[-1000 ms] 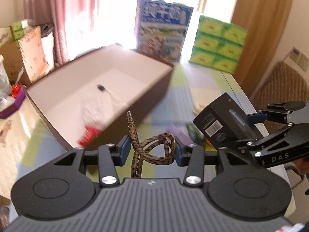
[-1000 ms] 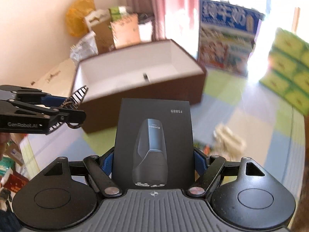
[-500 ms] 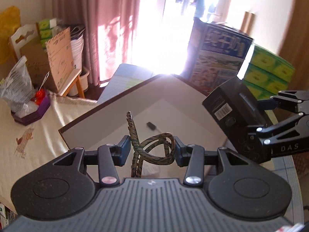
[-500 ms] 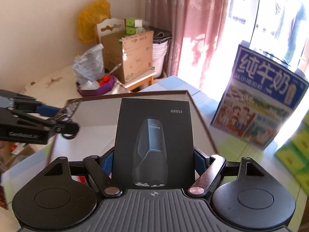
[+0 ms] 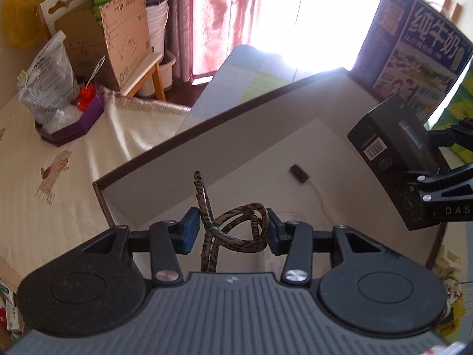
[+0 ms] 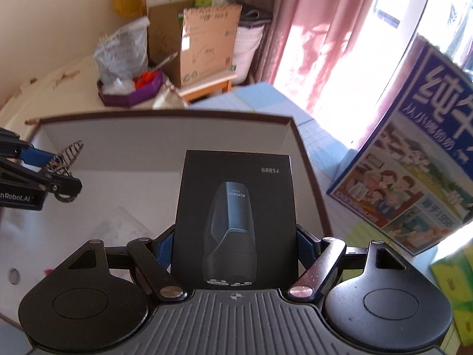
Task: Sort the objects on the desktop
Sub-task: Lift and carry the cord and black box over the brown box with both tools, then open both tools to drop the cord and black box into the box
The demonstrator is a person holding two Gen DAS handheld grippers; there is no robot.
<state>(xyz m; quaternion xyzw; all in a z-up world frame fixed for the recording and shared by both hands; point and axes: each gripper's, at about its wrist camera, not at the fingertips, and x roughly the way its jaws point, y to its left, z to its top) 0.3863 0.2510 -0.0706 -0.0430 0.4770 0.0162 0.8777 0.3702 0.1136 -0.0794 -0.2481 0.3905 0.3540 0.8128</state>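
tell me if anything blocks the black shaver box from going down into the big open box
Nothing visible does. The right tool holds the black shaver box above the open box. On the floor below, only a small black piece with a thin wire lies, off to one side.

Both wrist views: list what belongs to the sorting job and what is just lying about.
In the job:
- left gripper, shut on the patterned strap
- right gripper, shut on the black shaver box
- open brown box, holding a small black item

Lying about:
- milk carton
- purple tray
- cardboard boxes
- yellow bag
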